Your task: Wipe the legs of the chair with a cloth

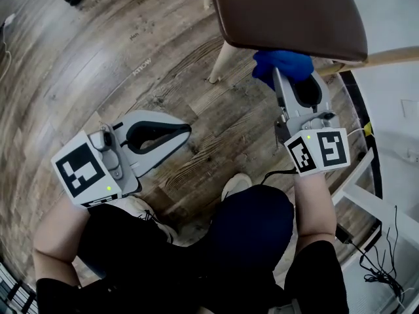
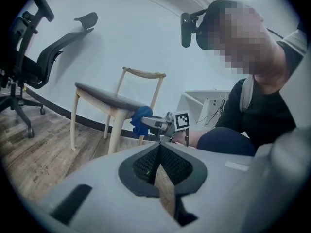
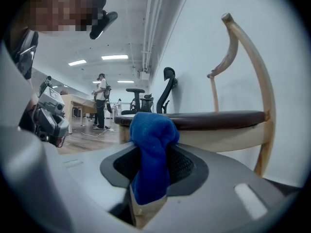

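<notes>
The right gripper (image 1: 293, 77) is clenched on a blue cloth (image 3: 151, 144), which bunches up out of the jaws against the underside edge of the chair (image 2: 104, 98), just beside the top of a pale wooden leg (image 2: 114, 132) (contact with the wood cannot be made out). The brown seat (image 1: 288, 12) overhangs and hides part of the cloth from above. The left gripper (image 2: 159, 149) hangs well apart over the plank floor (image 1: 98, 51), its jaws pressed together on nothing. Close below are the person's dark-trousered knee (image 1: 252, 227) and a white shoe (image 1: 236, 185). A black office chair (image 2: 39, 62) stands by the wall, and cables (image 1: 380, 254) lie at the right.
</notes>
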